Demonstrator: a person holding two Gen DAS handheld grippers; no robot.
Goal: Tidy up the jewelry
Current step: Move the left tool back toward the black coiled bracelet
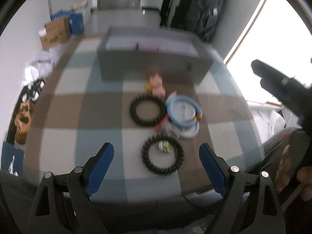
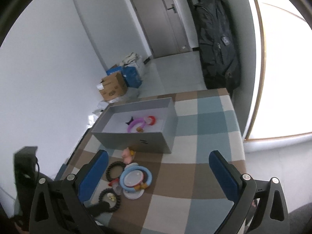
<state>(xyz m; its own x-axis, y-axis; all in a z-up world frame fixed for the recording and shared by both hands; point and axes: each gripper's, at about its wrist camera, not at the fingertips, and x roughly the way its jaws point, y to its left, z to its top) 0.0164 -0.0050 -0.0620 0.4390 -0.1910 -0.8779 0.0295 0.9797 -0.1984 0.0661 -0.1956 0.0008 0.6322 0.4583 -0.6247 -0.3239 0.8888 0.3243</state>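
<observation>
Your left gripper [image 1: 156, 160] is spread wide w/ nothing between the blue pads, pitched steeply down, and the near black beaded bracelet [image 1: 162, 154] lies just ahead of it, roughly centred in the gap. That looks like the next pick. To do it well, I'd come down so one pad lands inside the ring and the other outside, pinching a single side of the beads rather than spanning the whole loop; watch the small pale charm [image 1: 165, 146] lying inside the ring so it isn't caught. The view is blurred, so slow down before closing. Further ahead sit the second black bracelet [image 1: 147, 110], touching the light-blue ring [image 1: 183, 110] to its right, w/ a pink figure [image 1: 157, 84] beyond, then the grey box [image 2: 136, 136], which already holds a purple bracelet [image 2: 136, 123], prob. the drop spot. Your right gripper [image 2: 158, 173] is also wide and empty, angled less steeply, w/ the pile ahead and left of it; keep it clear.
</observation>
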